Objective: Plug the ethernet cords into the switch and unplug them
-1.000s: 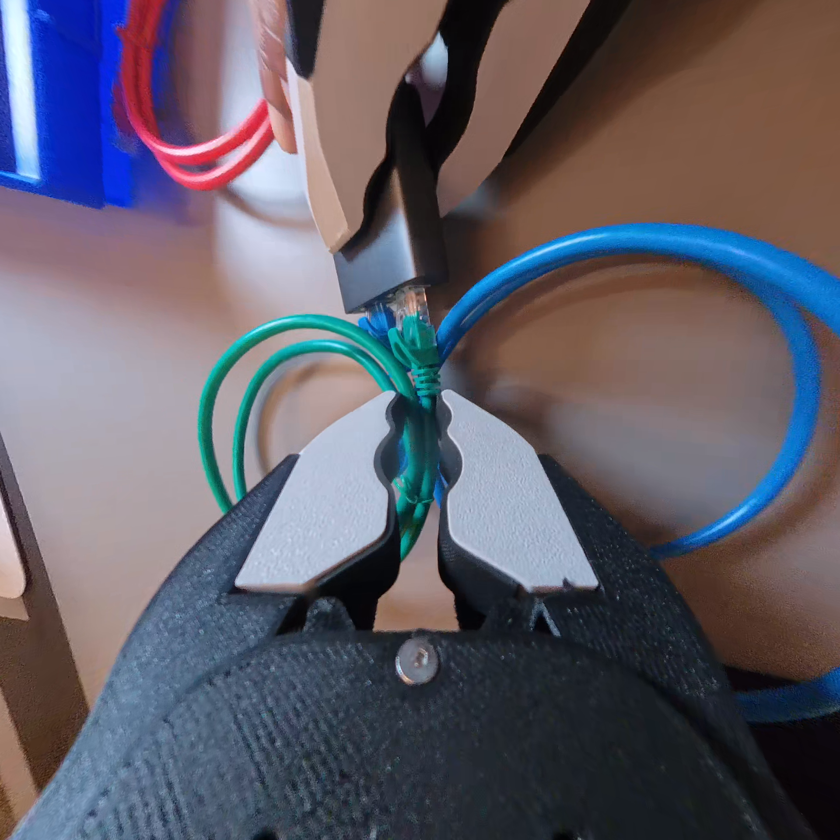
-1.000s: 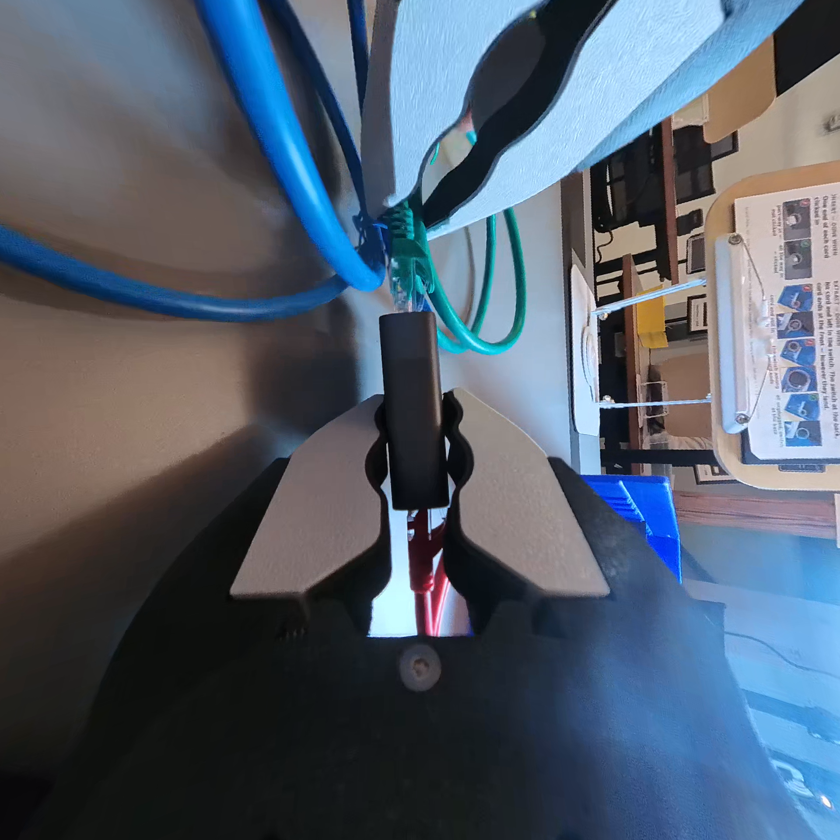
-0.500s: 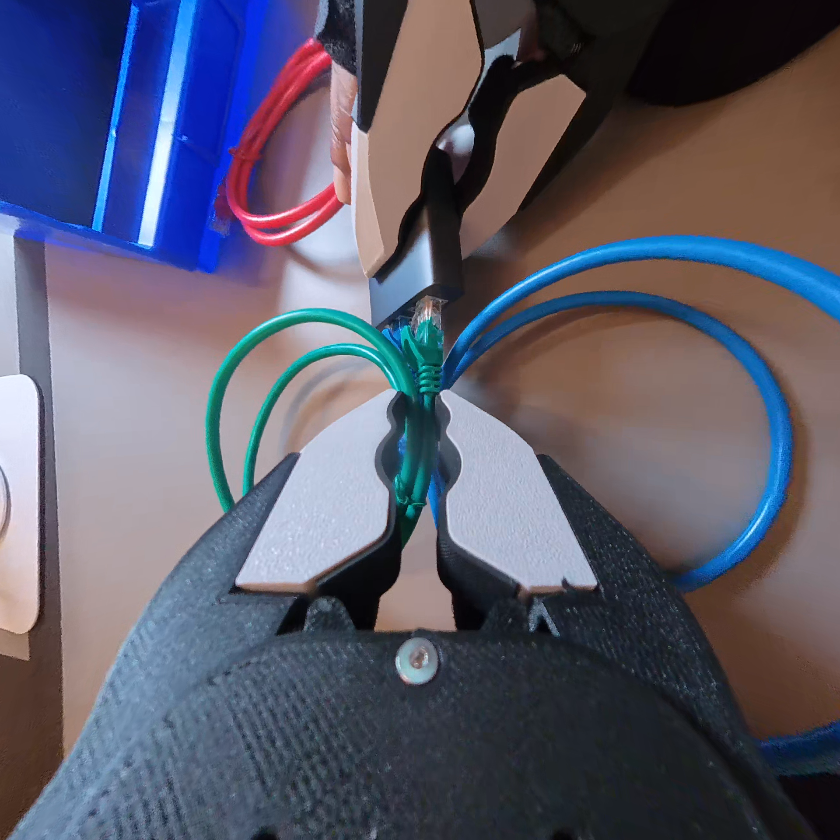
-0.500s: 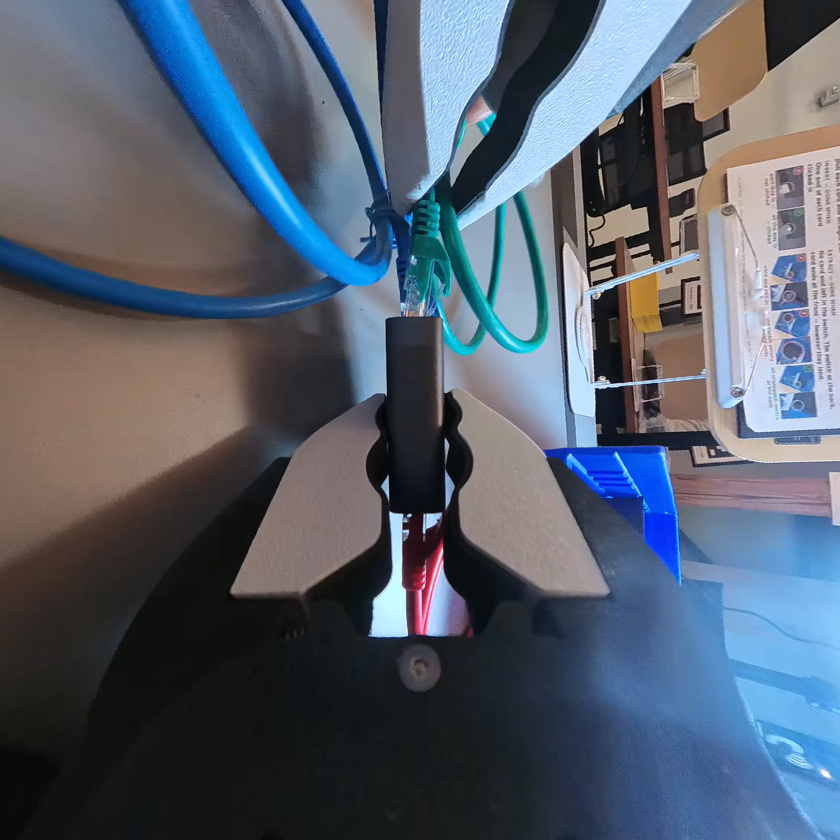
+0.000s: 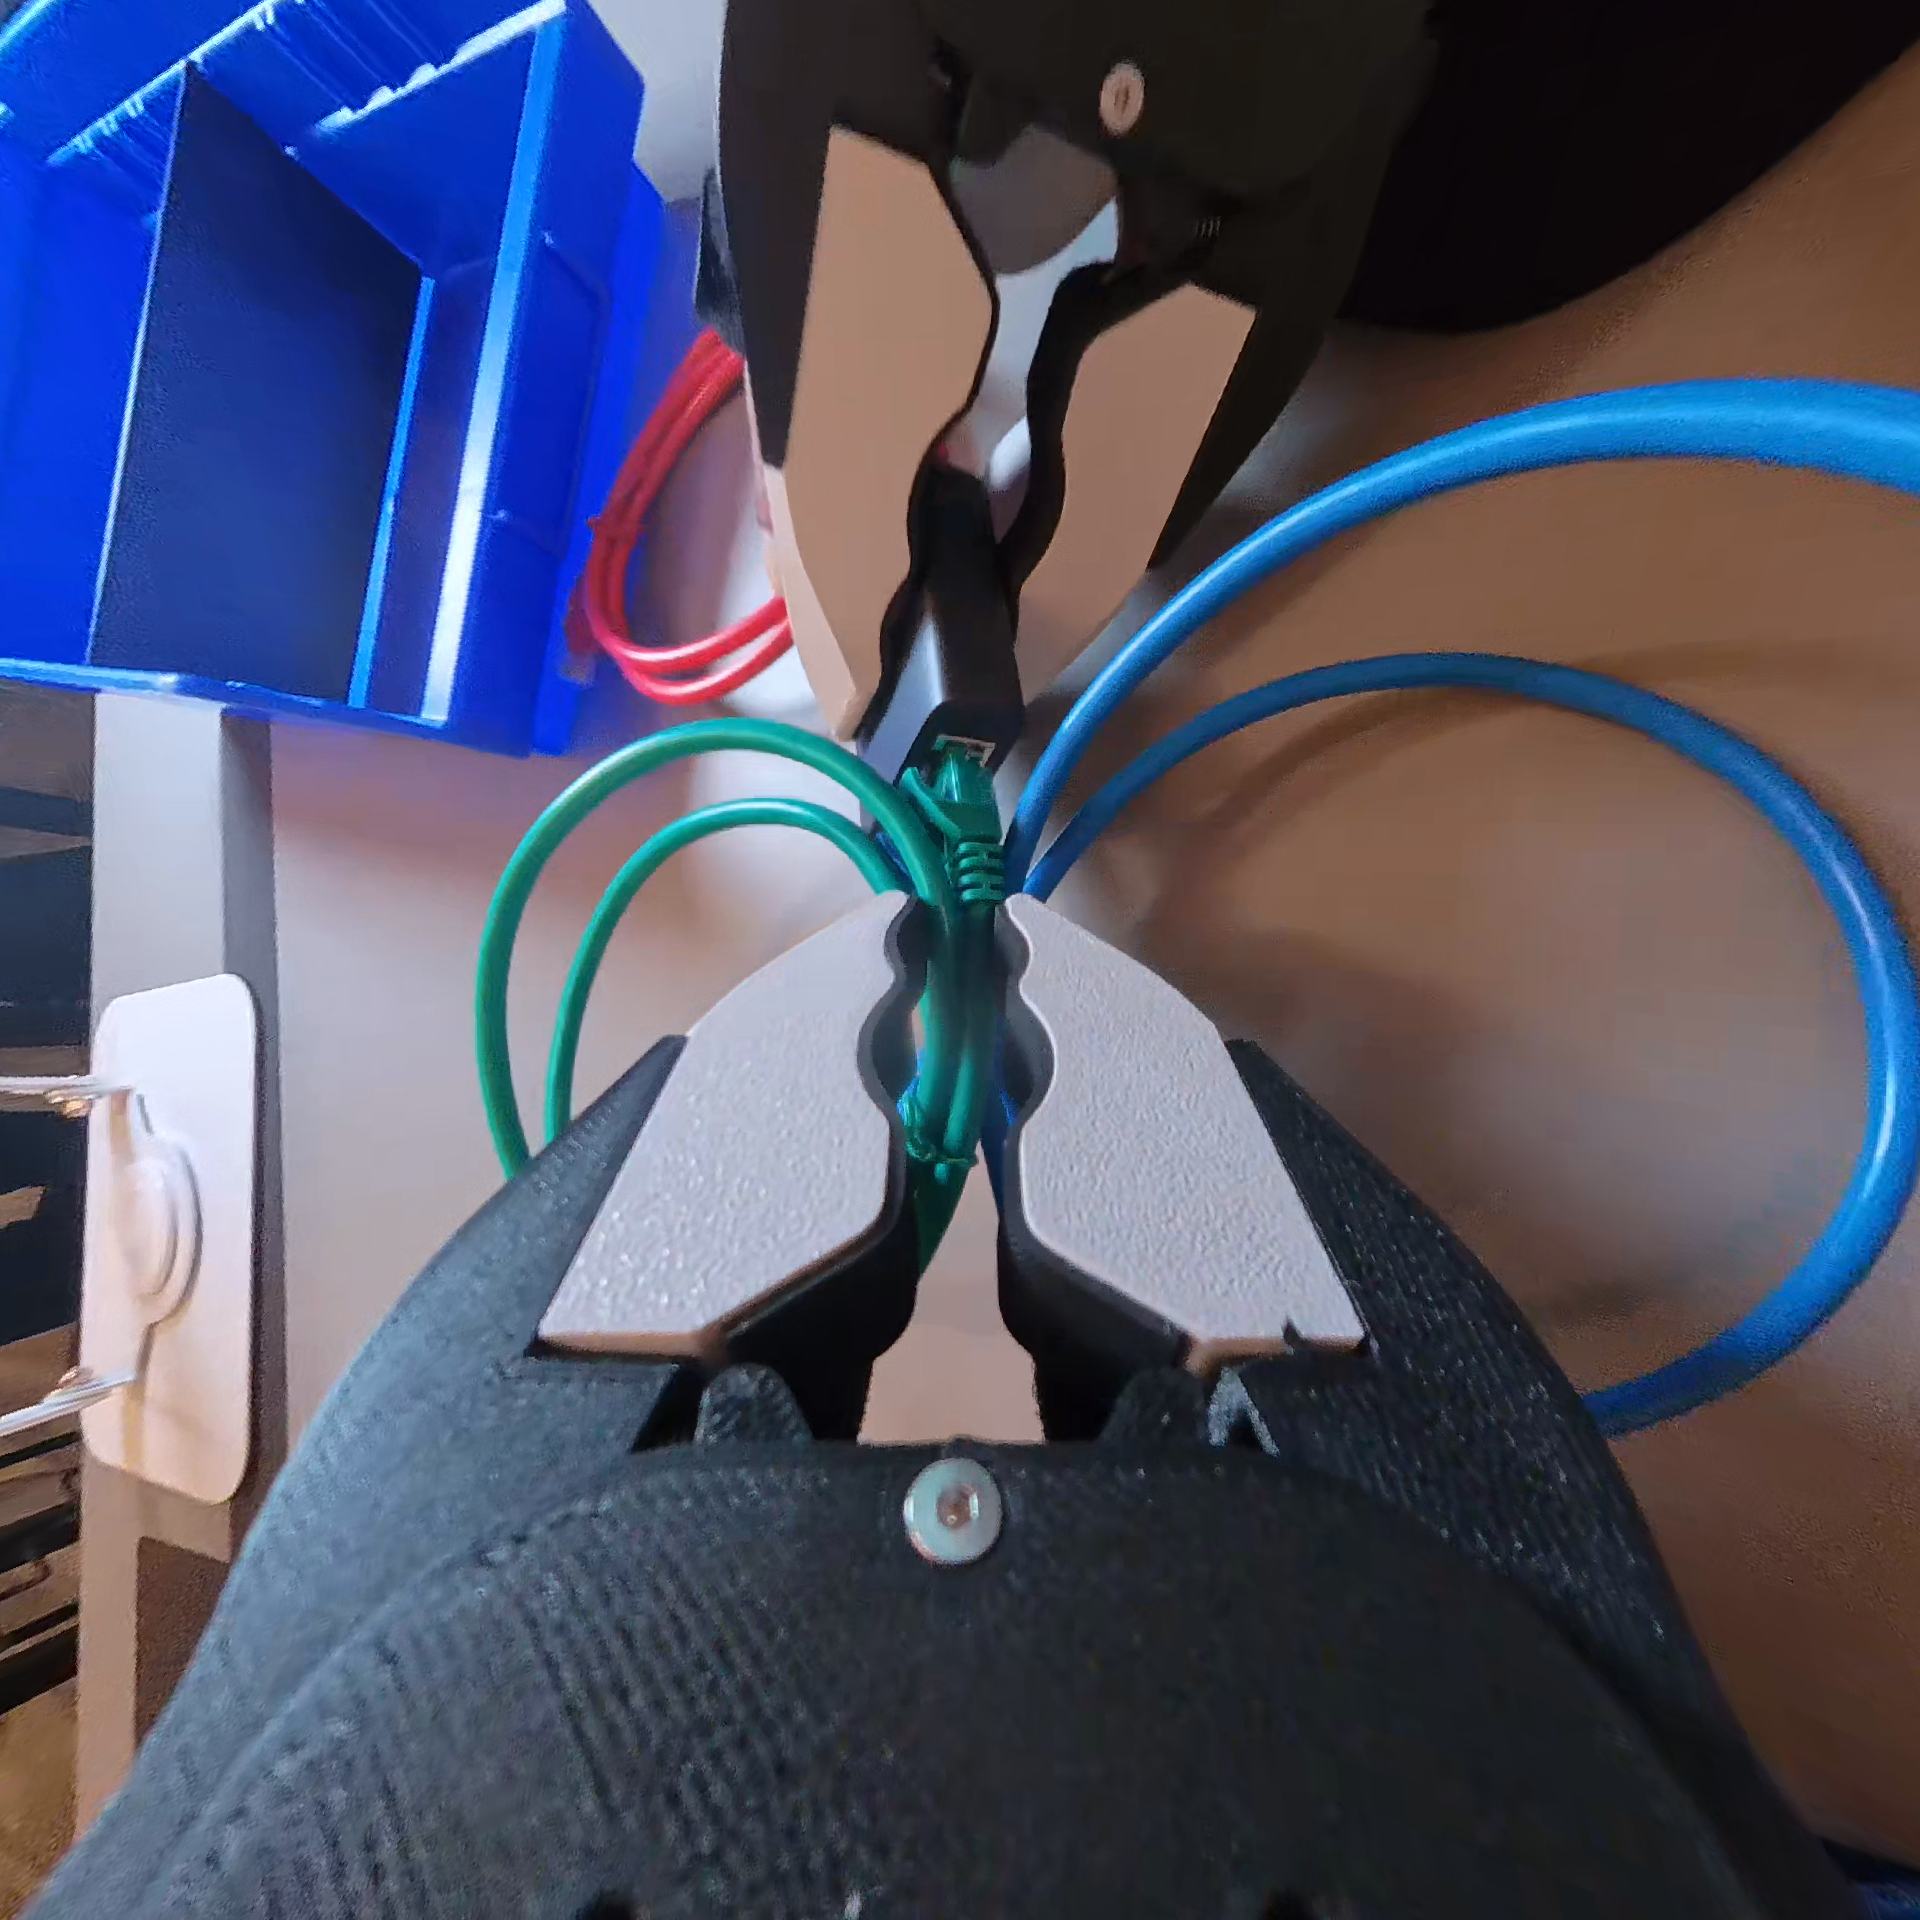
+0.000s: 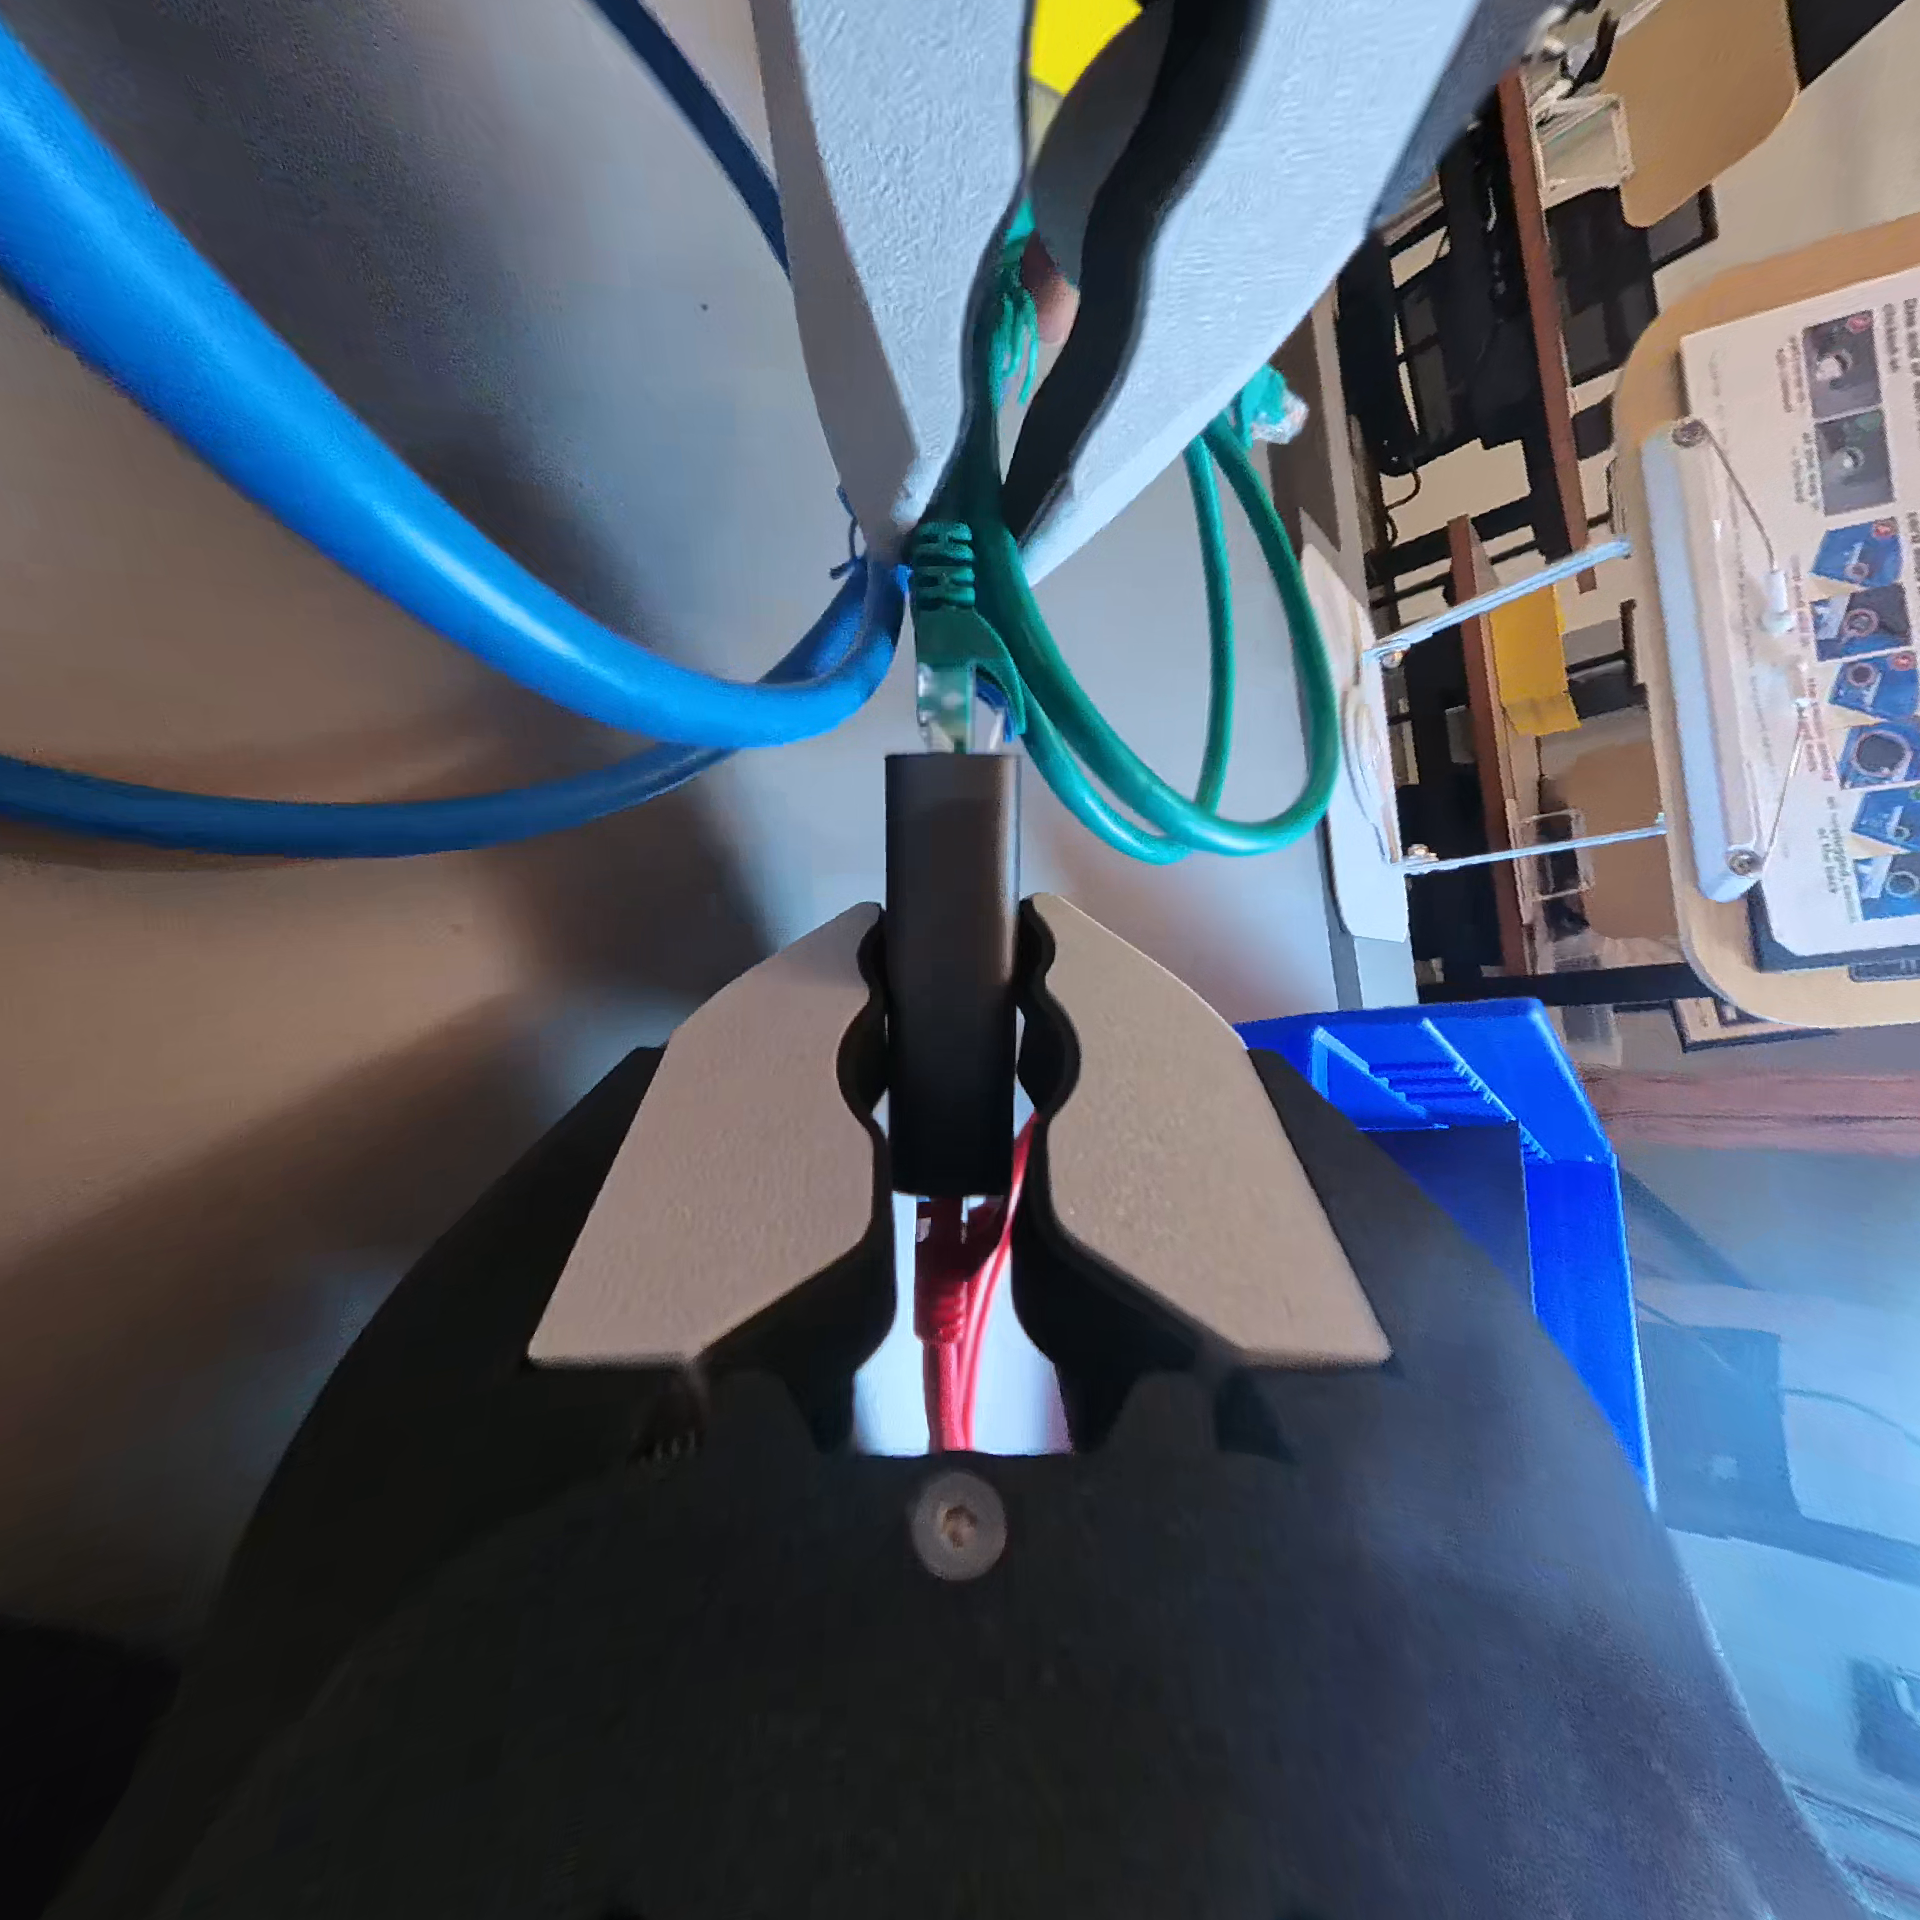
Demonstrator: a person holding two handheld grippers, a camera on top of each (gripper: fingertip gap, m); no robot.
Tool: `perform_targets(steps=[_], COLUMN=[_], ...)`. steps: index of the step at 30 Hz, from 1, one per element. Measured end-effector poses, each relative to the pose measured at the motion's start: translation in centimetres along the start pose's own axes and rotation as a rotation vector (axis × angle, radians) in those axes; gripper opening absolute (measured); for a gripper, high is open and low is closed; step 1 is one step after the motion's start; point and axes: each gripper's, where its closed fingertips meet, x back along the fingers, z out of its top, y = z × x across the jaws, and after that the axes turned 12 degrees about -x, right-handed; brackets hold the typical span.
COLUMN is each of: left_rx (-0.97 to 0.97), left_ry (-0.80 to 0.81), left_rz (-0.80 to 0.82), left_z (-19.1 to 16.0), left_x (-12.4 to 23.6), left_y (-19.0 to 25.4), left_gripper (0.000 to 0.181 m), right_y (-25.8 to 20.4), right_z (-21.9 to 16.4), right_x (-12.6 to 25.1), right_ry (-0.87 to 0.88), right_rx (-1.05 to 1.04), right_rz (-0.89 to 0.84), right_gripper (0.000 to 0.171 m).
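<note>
My left gripper (image 5: 951, 909) is shut on a green ethernet cord (image 5: 951, 1049) just behind its plug (image 5: 958, 805). My right gripper (image 6: 951, 914) is shut on a slim dark switch (image 6: 951, 935). The two face each other tip to tip. The green plug's clear tip (image 6: 945, 717) meets the switch's end (image 5: 961, 727), at the mouth of a port; how deep it sits I cannot tell. A red cord (image 6: 948, 1288) is plugged into the switch's rear. A blue cord (image 5: 1558, 717) loops to the right and runs through my left gripper beside the green one.
A blue divided bin (image 5: 260, 364) stands at the far left of the brown table (image 5: 1455, 1039), with red cord loops (image 5: 665, 634) beside it. A white pad (image 5: 166, 1236) lies at the table's left edge. A clear stand with a printed sheet (image 6: 1787, 623) sits beyond. Across from one pair of fingers to the other is roughly 6 cm.
The green plug's tip has closed the small gap and now sits at the switch's port. Both views have shifted, with the blue bin larger in view. Both grips are unchanged.
</note>
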Motion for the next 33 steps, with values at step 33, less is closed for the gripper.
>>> perform_targets(steps=[33], left_rx=[0.442], left_ry=[0.538], left_rz=[0.488], left_z=[-2.6], left_x=[16.3], left_y=[-6.7], left_gripper=[0.022], right_y=[8.8], right_z=[4.5], right_x=[9.4], right_ry=[-0.155], right_rx=[0.115], right_rz=[-0.258], right_gripper=[0.021])
